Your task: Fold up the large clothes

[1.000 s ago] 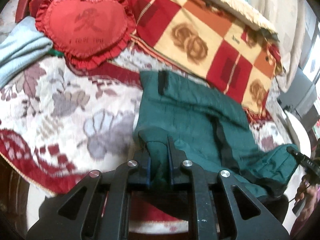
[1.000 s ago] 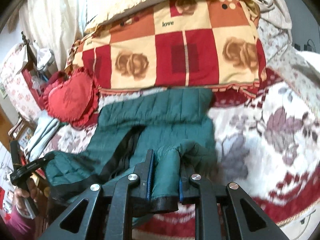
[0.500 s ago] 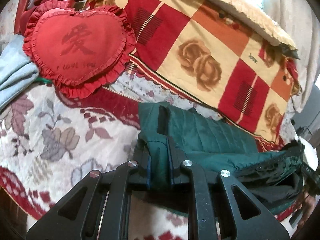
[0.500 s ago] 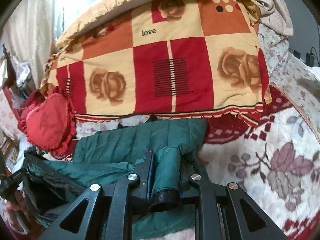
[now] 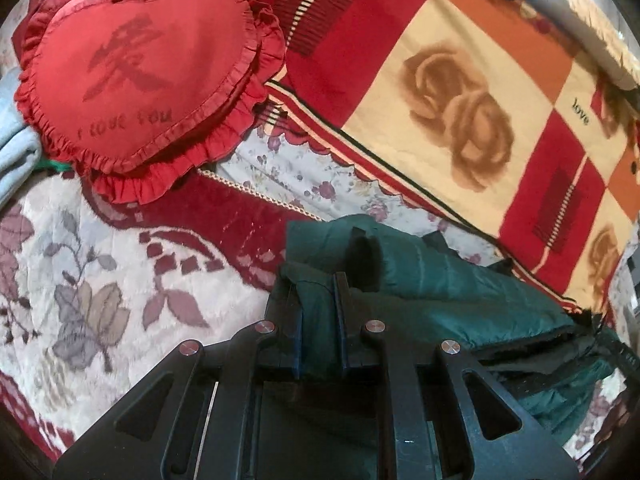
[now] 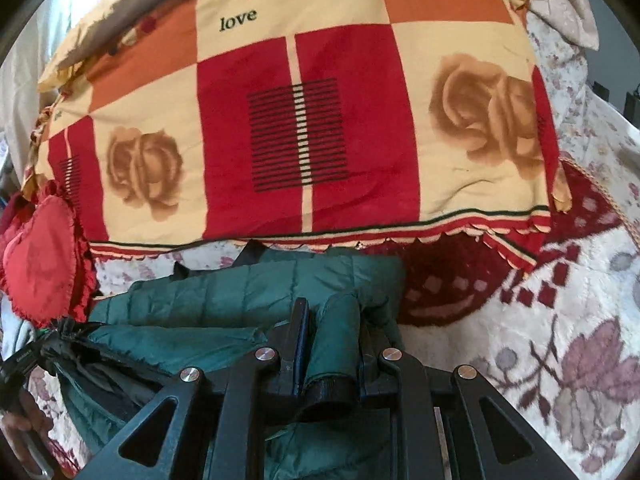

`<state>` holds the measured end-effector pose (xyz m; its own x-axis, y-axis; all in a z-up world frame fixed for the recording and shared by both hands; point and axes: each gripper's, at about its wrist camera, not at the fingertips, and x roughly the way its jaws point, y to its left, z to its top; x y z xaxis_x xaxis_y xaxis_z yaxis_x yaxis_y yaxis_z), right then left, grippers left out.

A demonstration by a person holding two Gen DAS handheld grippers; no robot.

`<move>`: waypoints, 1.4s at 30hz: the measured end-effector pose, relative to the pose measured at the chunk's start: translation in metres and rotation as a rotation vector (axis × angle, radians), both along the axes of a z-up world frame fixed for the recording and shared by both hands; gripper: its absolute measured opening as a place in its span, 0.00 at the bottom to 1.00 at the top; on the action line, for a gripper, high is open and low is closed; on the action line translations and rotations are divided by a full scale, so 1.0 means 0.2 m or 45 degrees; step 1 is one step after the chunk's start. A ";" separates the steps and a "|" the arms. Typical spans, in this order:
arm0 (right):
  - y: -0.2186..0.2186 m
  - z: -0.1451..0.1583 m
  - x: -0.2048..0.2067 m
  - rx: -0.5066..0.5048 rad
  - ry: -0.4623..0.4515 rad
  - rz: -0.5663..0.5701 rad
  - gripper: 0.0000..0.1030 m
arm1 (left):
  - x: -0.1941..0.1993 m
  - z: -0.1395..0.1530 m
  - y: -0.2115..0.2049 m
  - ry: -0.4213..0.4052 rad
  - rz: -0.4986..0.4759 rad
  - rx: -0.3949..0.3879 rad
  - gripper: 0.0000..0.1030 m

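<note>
Floral bedspread [image 5: 100, 280] with a checkered quilt [image 6: 320, 140] at the back; green jacket [image 6: 240, 292] lies just below it. Left gripper [image 5: 318, 300] and right gripper [image 6: 332, 320] each pinch a jacket fold between narrow jaws.

Bed covered by floral blanket [image 5: 92, 280] in cream, grey and dark red. Checked quilt [image 6: 304, 128] with roses and "love" print heaped at far side. Red heart cushion [image 5: 132, 80] near its corner. Bright daylight at upper edge.
</note>
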<state>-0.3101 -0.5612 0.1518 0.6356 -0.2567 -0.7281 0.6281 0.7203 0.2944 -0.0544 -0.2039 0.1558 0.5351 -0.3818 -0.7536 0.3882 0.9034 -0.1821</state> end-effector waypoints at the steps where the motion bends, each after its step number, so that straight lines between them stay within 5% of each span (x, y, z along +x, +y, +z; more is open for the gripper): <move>1: -0.02 -0.01 0.03 0.001 0.000 -0.004 0.17 | 0.01 -0.01 -0.02 -0.007 -0.001 0.010 0.12; 19: -0.14 -0.24 0.26 0.046 0.054 -0.071 0.20 | 0.14 -0.21 -0.19 -0.016 0.009 0.125 0.12; 31: -0.13 -0.15 0.17 0.070 -0.049 -0.038 0.31 | 0.15 -0.19 -0.15 0.020 -0.013 0.074 0.14; 37: -0.10 -0.05 0.14 0.019 -0.066 0.000 0.49 | 0.17 -0.13 -0.09 0.090 -0.037 -0.005 0.17; 39: -0.09 0.00 0.11 -0.027 -0.093 -0.043 0.74 | 0.17 -0.11 -0.07 0.118 -0.044 -0.046 0.21; 42: -0.08 0.08 0.04 -0.058 -0.154 -0.076 0.74 | 0.18 -0.06 -0.02 0.139 -0.040 -0.147 0.41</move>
